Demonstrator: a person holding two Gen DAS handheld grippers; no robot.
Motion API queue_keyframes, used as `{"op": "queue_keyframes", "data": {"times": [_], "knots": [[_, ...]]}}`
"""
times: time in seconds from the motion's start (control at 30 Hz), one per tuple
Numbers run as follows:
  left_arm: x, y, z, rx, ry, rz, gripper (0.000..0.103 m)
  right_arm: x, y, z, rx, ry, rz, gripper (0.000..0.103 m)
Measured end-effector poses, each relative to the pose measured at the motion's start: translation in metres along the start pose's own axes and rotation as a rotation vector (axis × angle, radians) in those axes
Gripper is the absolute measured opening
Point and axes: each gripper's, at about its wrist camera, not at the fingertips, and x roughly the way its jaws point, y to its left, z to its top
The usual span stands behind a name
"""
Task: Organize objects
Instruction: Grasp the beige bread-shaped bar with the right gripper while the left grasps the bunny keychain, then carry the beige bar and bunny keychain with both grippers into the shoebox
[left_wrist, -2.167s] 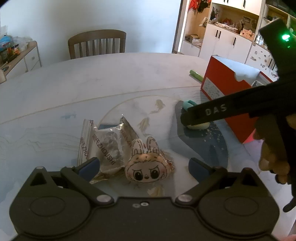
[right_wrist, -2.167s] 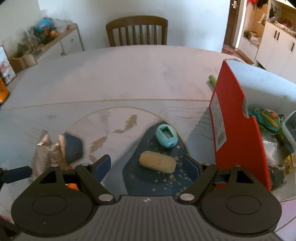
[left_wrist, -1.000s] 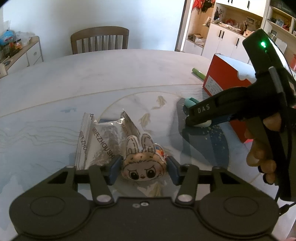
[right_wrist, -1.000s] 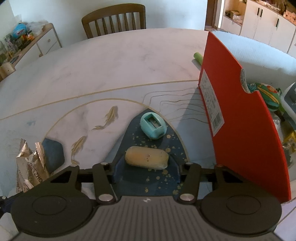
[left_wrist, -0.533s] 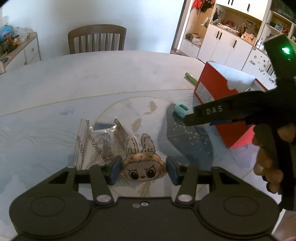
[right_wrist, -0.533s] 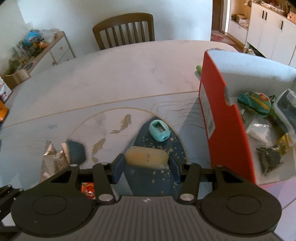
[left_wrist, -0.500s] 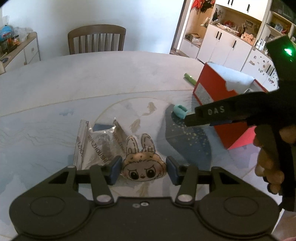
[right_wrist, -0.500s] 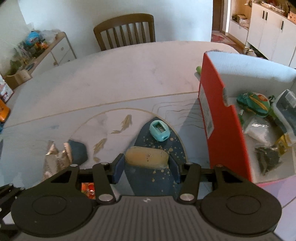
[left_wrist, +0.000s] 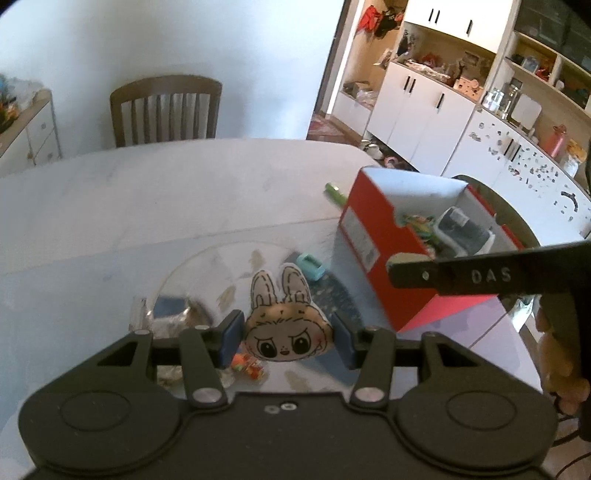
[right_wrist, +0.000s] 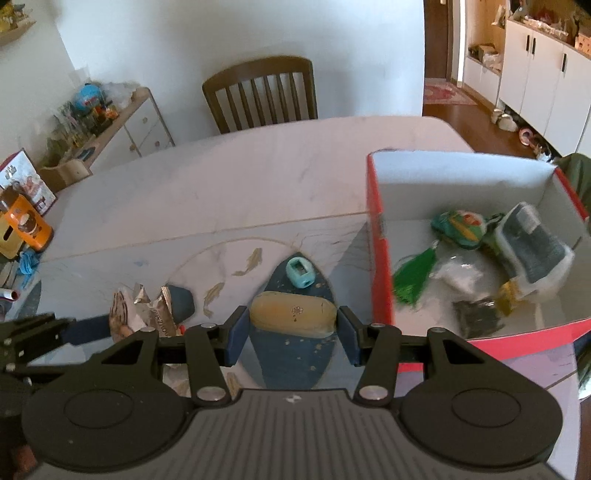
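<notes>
The left tongs (left_wrist: 286, 339) were clamped on a bunny-face charm (left_wrist: 284, 332), held above the worktop (left_wrist: 147, 206). The right tongs (right_wrist: 291, 334) gripped a yellow oblong block (right_wrist: 293, 319) just left of the open red box (right_wrist: 380, 258); a teal sharpener (right_wrist: 300, 272) lay on the worktop beyond.

Red box (right_wrist: 380, 266): open at top, tall near wall toward the table's middle. Inside, a green tassel (right_wrist: 412, 280), pouches and packets crowd the floor; bare room along the far wall. Left of the box: teal sharpener (right_wrist: 300, 272), then foil packets (right_wrist: 147, 306). Beyond the box, a green tube (left_wrist: 334, 192); bare tabletop (right_wrist: 229, 184) to the chair (right_wrist: 260, 92).
</notes>
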Motion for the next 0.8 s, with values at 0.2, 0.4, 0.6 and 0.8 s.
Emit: {"op": "queue_keyframes", "data": {"times": [0.2, 0.4, 0.6, 0.8], "knots": [[-0.003, -0.029, 0.022, 0.042, -0.016, -0.024, 0.050, -0.027, -0.026, 0.000, -0.006, -0.037, -0.008, 0.051], [0.006, -0.061, 0.041, 0.074, -0.020, -0.050, 0.050, -0.047, -0.060, 0.001, -0.013, -0.066, -0.037, 0.051], [0.020, -0.097, 0.054, 0.121, -0.018, -0.060, 0.050, -0.054, -0.103, 0.003, 0.013, -0.069, -0.069, 0.051], [0.042, -0.124, 0.064, 0.147, 0.000, -0.058, 0.050, -0.054, -0.142, 0.006, 0.013, -0.064, -0.094, 0.051]]}}
